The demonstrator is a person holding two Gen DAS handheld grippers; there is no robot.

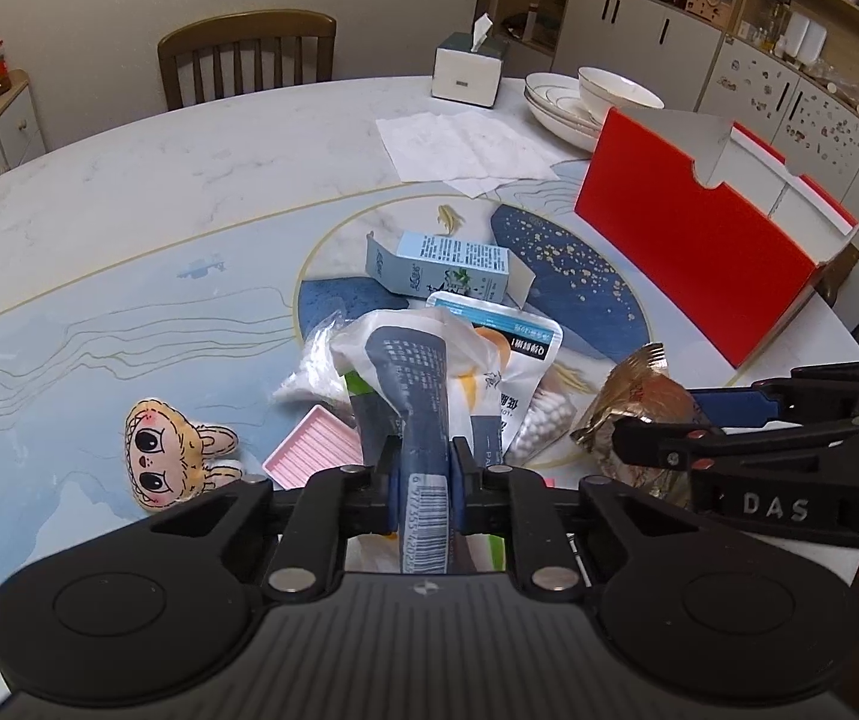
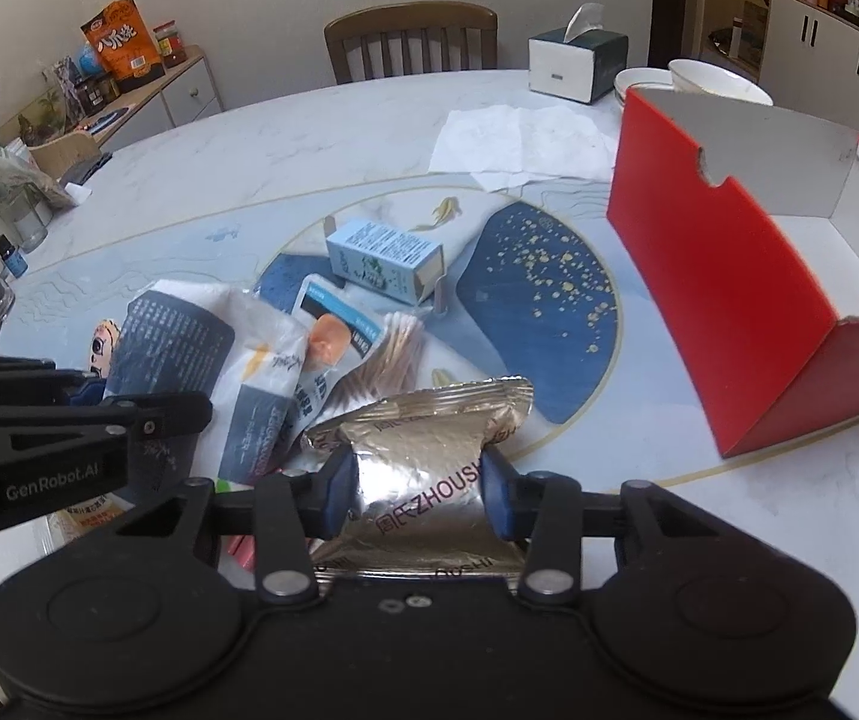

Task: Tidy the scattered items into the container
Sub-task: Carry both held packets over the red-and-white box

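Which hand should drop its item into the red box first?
Right, probably. Its tongs already pinch the foil packet, and the red box stands open on that side. The left tongs, gripping the tissue pack, sit farther away.

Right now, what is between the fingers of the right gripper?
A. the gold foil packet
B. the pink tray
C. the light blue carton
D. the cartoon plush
A: in the right wrist view the right gripper has its blue pads pressed on both sides of the crumpled gold foil packet.
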